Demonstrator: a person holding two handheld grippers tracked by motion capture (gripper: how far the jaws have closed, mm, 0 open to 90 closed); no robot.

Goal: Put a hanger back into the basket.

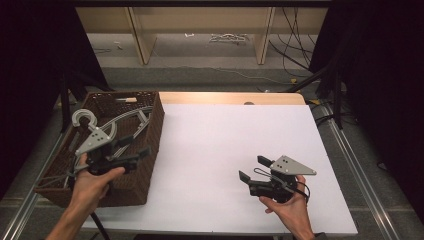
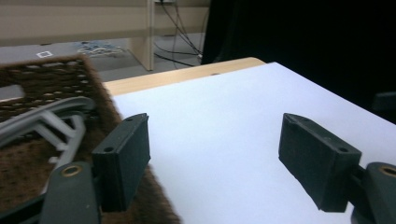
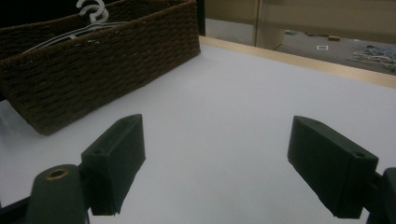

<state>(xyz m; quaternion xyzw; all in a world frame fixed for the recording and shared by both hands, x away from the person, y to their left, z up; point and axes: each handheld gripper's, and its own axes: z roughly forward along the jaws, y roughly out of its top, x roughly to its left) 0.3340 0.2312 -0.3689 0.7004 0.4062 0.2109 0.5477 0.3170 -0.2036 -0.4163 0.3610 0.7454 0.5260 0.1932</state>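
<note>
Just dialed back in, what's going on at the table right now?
A person holds a gripper in each hand, and both are open and empty. The left gripper is over the brown wicker basket at the table's left edge, above the grey plastic hangers lying inside. The right gripper is above the bare white table top, its fingers spread and pointed toward the basket. Nothing is gripped at this moment.
</note>
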